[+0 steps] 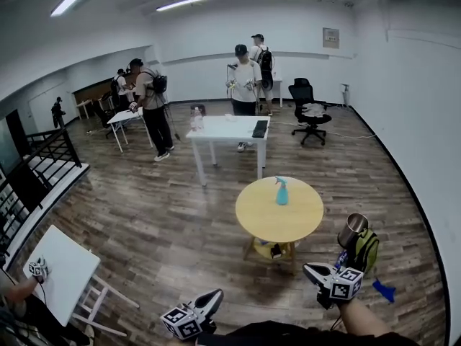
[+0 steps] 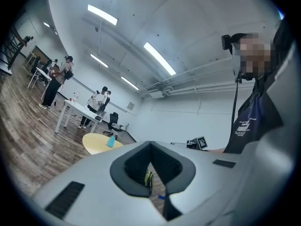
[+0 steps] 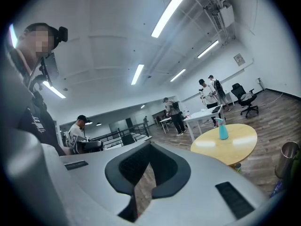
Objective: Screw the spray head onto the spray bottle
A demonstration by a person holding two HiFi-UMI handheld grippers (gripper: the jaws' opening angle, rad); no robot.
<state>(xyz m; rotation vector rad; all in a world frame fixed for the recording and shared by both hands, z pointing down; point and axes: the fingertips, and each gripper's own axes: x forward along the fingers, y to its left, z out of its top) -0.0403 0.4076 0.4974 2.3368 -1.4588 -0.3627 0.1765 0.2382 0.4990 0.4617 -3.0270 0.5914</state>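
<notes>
- Head view: your left gripper (image 1: 215,295) and right gripper (image 1: 311,269) are both closed tight, with nothing held.
- The spray bottle (image 1: 282,192) stands upright on the round counter (image 1: 252,218), well ahead of both grippers.
- The shirt print (image 2: 242,126) in the left gripper view is too small to read.

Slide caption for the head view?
Teal spray bottle on round yellow table; left gripper and right gripper shut, away from it.
</notes>
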